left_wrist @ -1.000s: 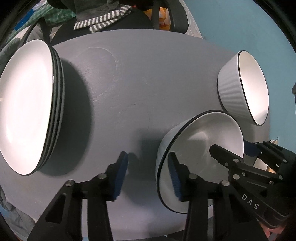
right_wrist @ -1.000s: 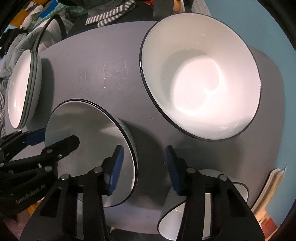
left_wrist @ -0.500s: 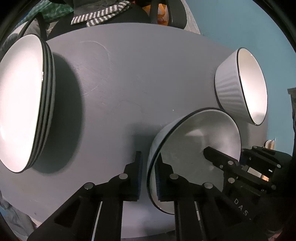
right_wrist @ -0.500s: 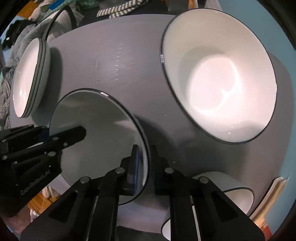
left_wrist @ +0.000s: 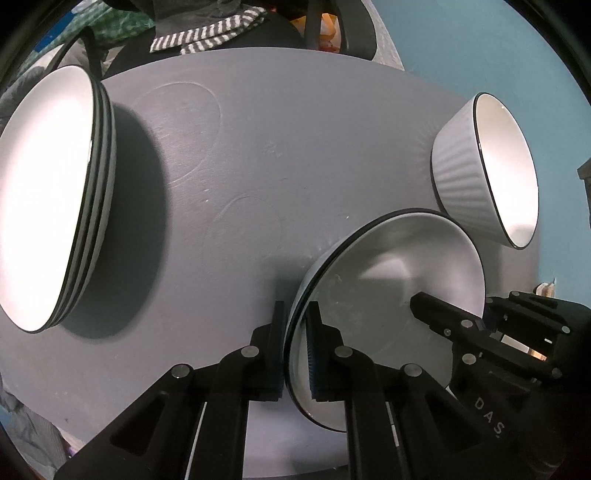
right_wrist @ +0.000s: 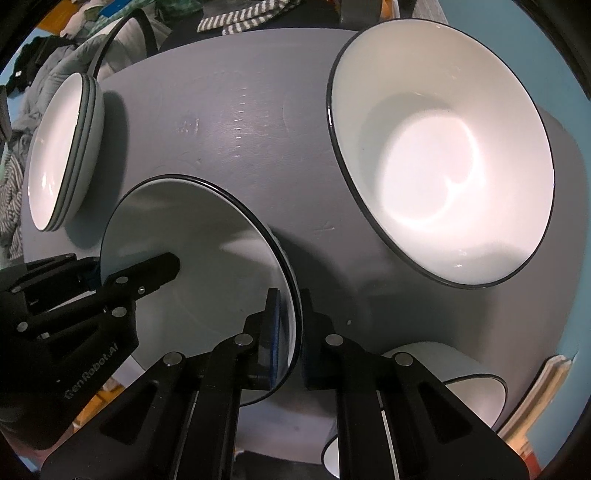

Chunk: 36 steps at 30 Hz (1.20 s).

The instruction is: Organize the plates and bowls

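Observation:
A white plate with a black rim [left_wrist: 388, 280] [right_wrist: 192, 240] is gripped on both sides. My left gripper [left_wrist: 297, 325] is shut on its left rim. My right gripper [right_wrist: 291, 314] is shut on its right rim. The right gripper also shows in the left wrist view [left_wrist: 480, 332], and the left gripper in the right wrist view [right_wrist: 110, 284]. A stack of white plates [left_wrist: 48, 199] [right_wrist: 59, 151] sits at the table's left. A ribbed white bowl [left_wrist: 480, 173] [right_wrist: 439, 155] stands at the right.
The round grey table [left_wrist: 258, 147] holds everything. Another white bowl [right_wrist: 443, 376] sits near the front edge under my right gripper. A striped cloth [left_wrist: 207, 35] and a chair lie beyond the far edge. A blue wall [left_wrist: 498, 48] is at the right.
Both grippers have closed from open onto opposite rims of the plate. The plate looks slightly higher and more tilted than before.

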### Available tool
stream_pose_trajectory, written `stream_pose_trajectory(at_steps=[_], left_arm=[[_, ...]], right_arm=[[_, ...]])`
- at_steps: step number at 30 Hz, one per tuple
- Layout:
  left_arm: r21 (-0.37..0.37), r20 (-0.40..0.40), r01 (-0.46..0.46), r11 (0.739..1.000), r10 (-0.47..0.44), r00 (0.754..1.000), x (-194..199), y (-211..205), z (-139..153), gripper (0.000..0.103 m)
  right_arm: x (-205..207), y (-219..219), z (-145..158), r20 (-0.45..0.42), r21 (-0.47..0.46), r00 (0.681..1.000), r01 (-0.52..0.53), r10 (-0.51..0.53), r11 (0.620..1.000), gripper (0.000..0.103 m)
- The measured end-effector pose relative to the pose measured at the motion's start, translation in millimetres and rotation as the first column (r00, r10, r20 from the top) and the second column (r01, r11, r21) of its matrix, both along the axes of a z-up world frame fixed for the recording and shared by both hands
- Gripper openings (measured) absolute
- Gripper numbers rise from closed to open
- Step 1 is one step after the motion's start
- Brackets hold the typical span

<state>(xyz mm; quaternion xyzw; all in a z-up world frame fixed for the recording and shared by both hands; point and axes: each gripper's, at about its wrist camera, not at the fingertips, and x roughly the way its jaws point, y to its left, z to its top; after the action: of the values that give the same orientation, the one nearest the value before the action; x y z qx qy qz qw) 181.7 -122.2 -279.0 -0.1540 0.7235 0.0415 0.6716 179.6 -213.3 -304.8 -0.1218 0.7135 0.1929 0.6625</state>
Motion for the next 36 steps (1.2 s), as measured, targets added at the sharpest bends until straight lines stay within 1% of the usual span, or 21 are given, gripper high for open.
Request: stream_pose_trajectory(at_steps=[1,5,7,15,18,24,25,26,28,31,32,36], left_arm=[[0.0,-0.001,0.001,1.0,-0.001,1.0,1,-1,0,0.009],[0.007,-0.001,0.018,1.0,-0.018,1.0,-2,-5,3,0.009],[0.007,-0.001,0.023,1.0,-0.023,1.0,-5,-6,4,0.009],[0.008,0.004,0.032,0.999,-0.032,0.999,-8,-8,18,0.009],[0.0,0.003,0.033,0.999,-0.033,0.999,-2,-5,21,0.009],[-0.013,0.002,0.057,0.998,-0.057,0.998,9,2,38,0.009],[-0.015,0.002,0.06,0.998,-0.06,0.998,10,3,41,0.009],[-0.017,0.003,0.064,0.998,-0.064,0.998,10,10,42,0.009],[-0.021,0.006,0.073,0.997,-0.073,0.997,12,9,48,0.009],[-0.026,0.013,0.085,0.996,-0.085,0.996,11,2,51,0.009],[-0.026,0.017,0.091,0.995,-0.091,0.996,12,1,54,0.009],[-0.04,0.023,0.099,0.994,-0.098,0.995,14,-11,55,0.009]], right_arm=[[1,9,-3,-0.003,0.0,1.0,0.002,-0.002,1.0,0.008],[1,12,-7,-0.021,0.013,0.999,0.026,-0.026,1.0,0.007],[-1,10,-7,-0.016,0.011,0.999,0.028,-0.027,1.0,0.007],[2,12,1,0.004,0.01,0.999,0.041,-0.041,0.999,0.007],[-3,13,7,0.004,0.01,0.999,0.044,-0.044,0.999,0.007],[3,15,20,0.007,0.003,0.999,0.043,-0.043,0.999,0.007],[2,14,17,0.005,0.003,0.999,0.042,-0.042,0.999,0.007],[2,14,18,0.002,0.004,0.999,0.041,-0.041,0.999,0.007],[5,14,23,0.0,0.005,0.999,0.041,-0.041,0.999,0.007],[11,13,32,0.005,0.002,0.999,0.042,-0.042,0.999,0.007],[4,12,24,0.009,0.002,0.999,0.043,-0.043,0.999,0.007],[8,16,25,0.019,0.002,0.999,0.047,-0.047,0.999,0.007]])
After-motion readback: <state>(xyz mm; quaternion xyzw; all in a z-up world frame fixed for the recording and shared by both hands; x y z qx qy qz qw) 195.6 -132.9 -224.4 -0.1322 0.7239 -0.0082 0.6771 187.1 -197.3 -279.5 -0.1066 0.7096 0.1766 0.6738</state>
